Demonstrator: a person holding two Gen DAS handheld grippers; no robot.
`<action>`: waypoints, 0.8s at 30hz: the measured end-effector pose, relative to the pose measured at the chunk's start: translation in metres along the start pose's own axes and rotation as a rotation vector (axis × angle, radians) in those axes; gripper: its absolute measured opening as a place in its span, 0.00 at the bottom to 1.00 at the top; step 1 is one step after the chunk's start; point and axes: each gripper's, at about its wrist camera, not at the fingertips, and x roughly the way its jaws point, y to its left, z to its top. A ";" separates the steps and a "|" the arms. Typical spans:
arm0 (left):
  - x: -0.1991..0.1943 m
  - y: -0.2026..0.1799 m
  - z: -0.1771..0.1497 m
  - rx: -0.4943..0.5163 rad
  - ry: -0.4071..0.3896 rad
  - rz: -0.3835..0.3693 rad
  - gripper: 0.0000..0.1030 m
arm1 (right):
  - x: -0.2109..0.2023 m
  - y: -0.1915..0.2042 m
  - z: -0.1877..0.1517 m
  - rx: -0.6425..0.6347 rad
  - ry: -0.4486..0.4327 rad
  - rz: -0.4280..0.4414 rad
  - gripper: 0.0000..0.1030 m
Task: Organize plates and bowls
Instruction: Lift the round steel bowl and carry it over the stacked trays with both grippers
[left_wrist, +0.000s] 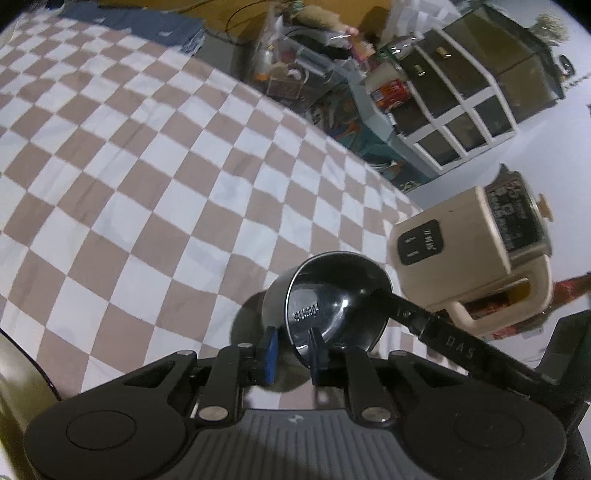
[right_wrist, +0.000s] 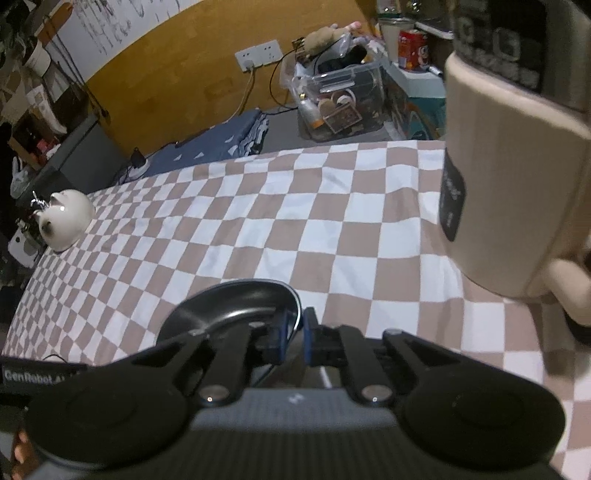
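My left gripper (left_wrist: 292, 349) is shut on the rim of a black bowl (left_wrist: 332, 299), which is tilted above the checkered cloth (left_wrist: 147, 177). The other gripper's black finger (left_wrist: 436, 328) reaches in beside the bowl from the right. In the right wrist view, my right gripper (right_wrist: 295, 332) is shut on the rim of a dark metal plate (right_wrist: 229, 306) held low over the checkered cloth (right_wrist: 295, 206). The plate's near part is hidden behind the gripper body.
A beige appliance (left_wrist: 476, 251) stands on the cloth at the right and fills the right side of the right wrist view (right_wrist: 517, 184). A white round teapot (right_wrist: 64, 218) sits at the cloth's far left. A clear bin of clutter (right_wrist: 340, 99) and a drawer unit (left_wrist: 465, 96) lie beyond.
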 end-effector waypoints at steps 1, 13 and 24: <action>-0.004 -0.003 -0.002 0.010 -0.005 -0.004 0.17 | -0.005 0.001 -0.002 0.000 -0.007 -0.005 0.10; -0.047 -0.020 -0.057 0.136 0.031 -0.025 0.18 | -0.079 0.017 -0.045 0.060 -0.080 -0.005 0.09; -0.080 -0.027 -0.096 0.198 0.047 -0.055 0.17 | -0.128 0.031 -0.095 0.107 -0.107 -0.008 0.08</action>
